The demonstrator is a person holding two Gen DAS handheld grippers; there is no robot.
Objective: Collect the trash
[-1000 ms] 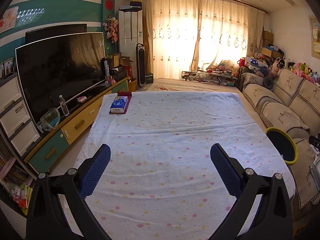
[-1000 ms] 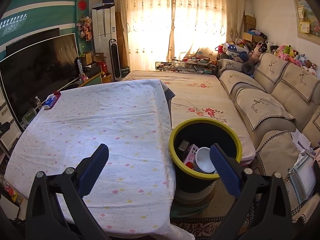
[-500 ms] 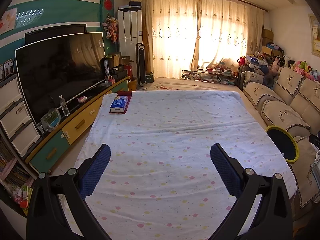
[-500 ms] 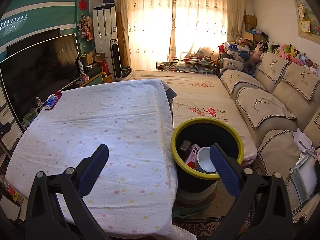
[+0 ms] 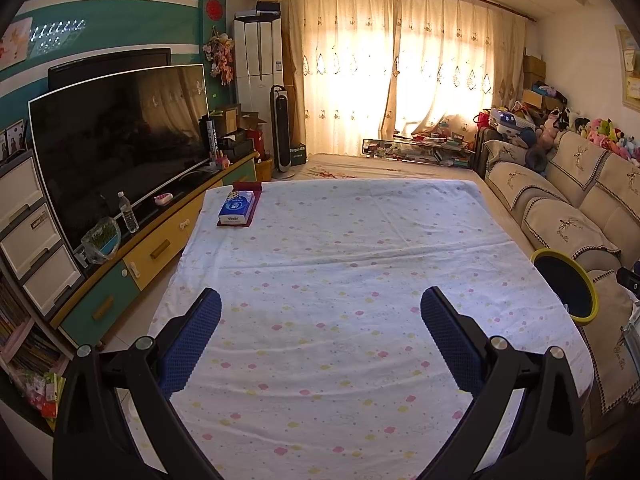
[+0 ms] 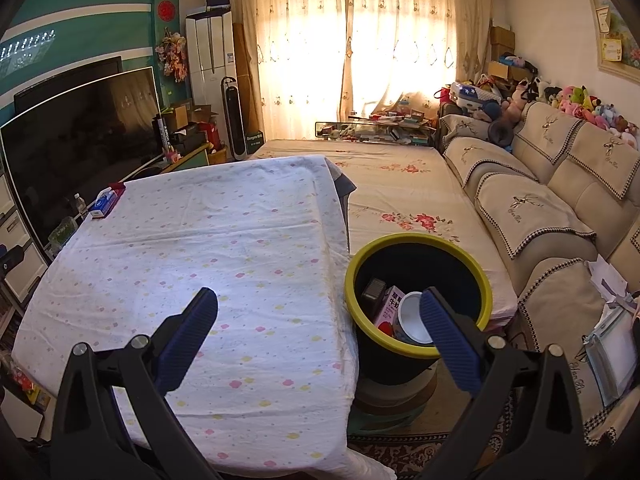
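A black trash bin with a yellow rim [image 6: 418, 244] stands off the table's right edge; inside lie a white cup [image 6: 414, 318], a pink carton [image 6: 390, 306] and a dark box [image 6: 373, 290]. The bin [image 5: 566, 288] also shows at the right edge of the left wrist view. My right gripper [image 6: 318, 304] hangs open over the table's near right edge, its right fingertip in front of the bin. Above the flowered tablecloth [image 5: 340, 280] my left gripper [image 5: 320, 304] is open with nothing between its fingers. A blue tissue pack [image 5: 237, 209] lies at the table's far left corner.
A large TV [image 5: 120, 140] and a cabinet with a water bottle [image 5: 129, 212] run along the left. A sofa [image 6: 560, 200] with soft toys lines the right wall. A bed-like platform [image 6: 400, 184] lies beyond the bin. Curtains [image 5: 400, 72] close the far end.
Both views have shifted only slightly; the bin sits a little higher and nearer in the right wrist view. Both grippers stay open and empty.
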